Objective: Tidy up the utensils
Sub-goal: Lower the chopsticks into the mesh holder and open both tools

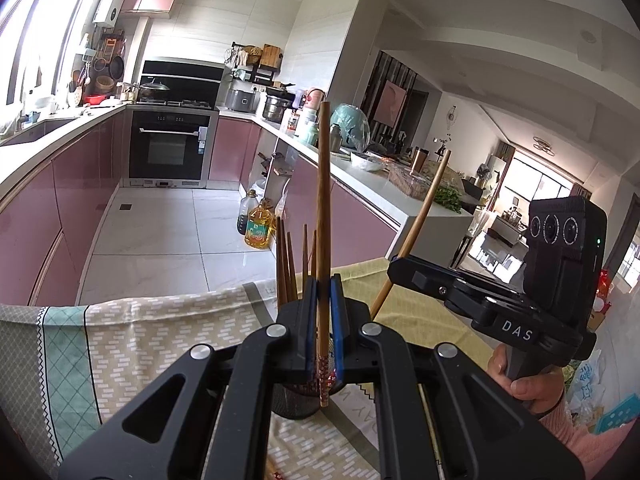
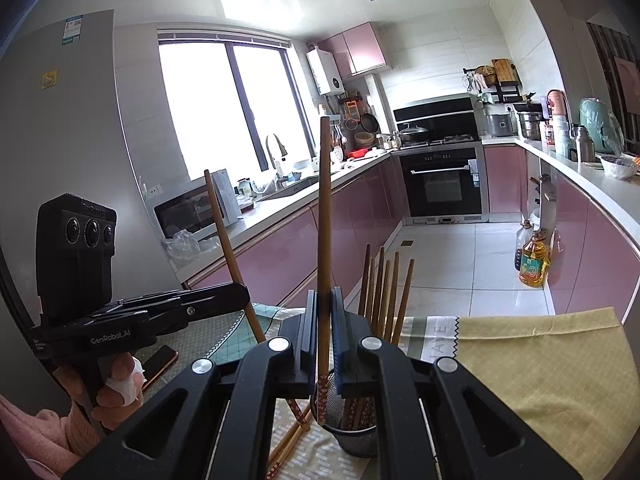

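Chopsticks rise upright, one clamped in each gripper, left gripper (image 1: 324, 304) and right gripper (image 2: 324, 312), presumably for dropping into the mesh holder (image 2: 352, 440).

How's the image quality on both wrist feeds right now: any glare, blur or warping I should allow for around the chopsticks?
Left wrist view: the held chopstick is sharp; the window at upper left is blown out, fisheye bends the countertop. Right wrist view: the window glares white, the held chopstick and mesh holder stay clear; dark vignette in the corners.
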Demonstrator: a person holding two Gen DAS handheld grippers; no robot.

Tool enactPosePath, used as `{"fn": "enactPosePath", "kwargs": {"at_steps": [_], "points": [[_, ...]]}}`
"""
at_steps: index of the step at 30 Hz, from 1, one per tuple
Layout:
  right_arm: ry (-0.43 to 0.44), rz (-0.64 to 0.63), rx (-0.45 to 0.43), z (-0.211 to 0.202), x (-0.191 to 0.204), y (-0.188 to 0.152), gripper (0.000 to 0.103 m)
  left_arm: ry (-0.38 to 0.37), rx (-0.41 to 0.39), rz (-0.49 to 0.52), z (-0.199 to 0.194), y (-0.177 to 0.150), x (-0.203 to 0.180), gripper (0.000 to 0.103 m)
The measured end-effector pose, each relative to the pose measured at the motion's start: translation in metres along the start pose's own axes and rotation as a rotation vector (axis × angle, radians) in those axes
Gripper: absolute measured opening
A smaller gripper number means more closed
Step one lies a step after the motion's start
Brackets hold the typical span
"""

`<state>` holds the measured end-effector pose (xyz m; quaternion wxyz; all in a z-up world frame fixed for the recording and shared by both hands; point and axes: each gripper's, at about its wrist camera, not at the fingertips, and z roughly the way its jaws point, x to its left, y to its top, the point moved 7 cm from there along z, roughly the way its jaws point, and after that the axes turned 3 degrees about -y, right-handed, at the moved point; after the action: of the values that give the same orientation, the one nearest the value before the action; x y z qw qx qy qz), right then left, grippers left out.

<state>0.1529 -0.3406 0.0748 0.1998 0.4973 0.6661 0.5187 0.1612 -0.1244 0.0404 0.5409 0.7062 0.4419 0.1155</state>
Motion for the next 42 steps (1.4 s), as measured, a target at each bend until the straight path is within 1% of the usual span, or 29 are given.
{"fn": "enactPosePath", "kwargs": {"at_steps": [5,10,17,24,29,36,37,38,40,42], "points": [[-0.024,-0.014,0.0,0.007,-0.004,0.005,0.006,0.017,-0.022,0.004,0.006,0.005,0.004,0.007],[-0.052,-0.02,0.018,0.019,-0.009,0.001,0.006,0.061,-0.012,0.025,0.016,-0.003,0.006,0.007],[-0.067,-0.007,0.094,0.04,-0.022,-0.02,0.006,0.077,0.085,0.078,0.033,-0.026,0.002,0.007],[-0.073,-0.006,0.178,0.054,-0.023,-0.043,0.006,0.093,0.175,0.127,0.044,-0.049,0.001,0.007],[-0.08,0.001,0.227,0.065,-0.025,-0.054,0.006,0.099,0.23,0.122,0.052,-0.058,0.007,0.007],[-0.092,0.028,0.25,0.074,-0.032,-0.059,0.007,0.102,0.254,0.091,0.066,-0.059,0.019,0.008],[-0.093,0.03,0.25,0.075,-0.033,-0.06,0.007,0.104,0.253,0.086,0.067,-0.058,0.021,0.011],[-0.096,0.033,0.249,0.075,-0.033,-0.06,0.008,0.105,0.255,0.076,0.068,-0.058,0.023,0.021],[-0.097,0.044,0.247,0.073,-0.037,-0.061,0.008,0.109,0.248,0.066,0.068,-0.057,0.025,0.025],[-0.097,0.047,0.24,0.069,-0.035,-0.061,0.009,0.11,0.241,0.069,0.066,-0.058,0.024,0.025]]}}
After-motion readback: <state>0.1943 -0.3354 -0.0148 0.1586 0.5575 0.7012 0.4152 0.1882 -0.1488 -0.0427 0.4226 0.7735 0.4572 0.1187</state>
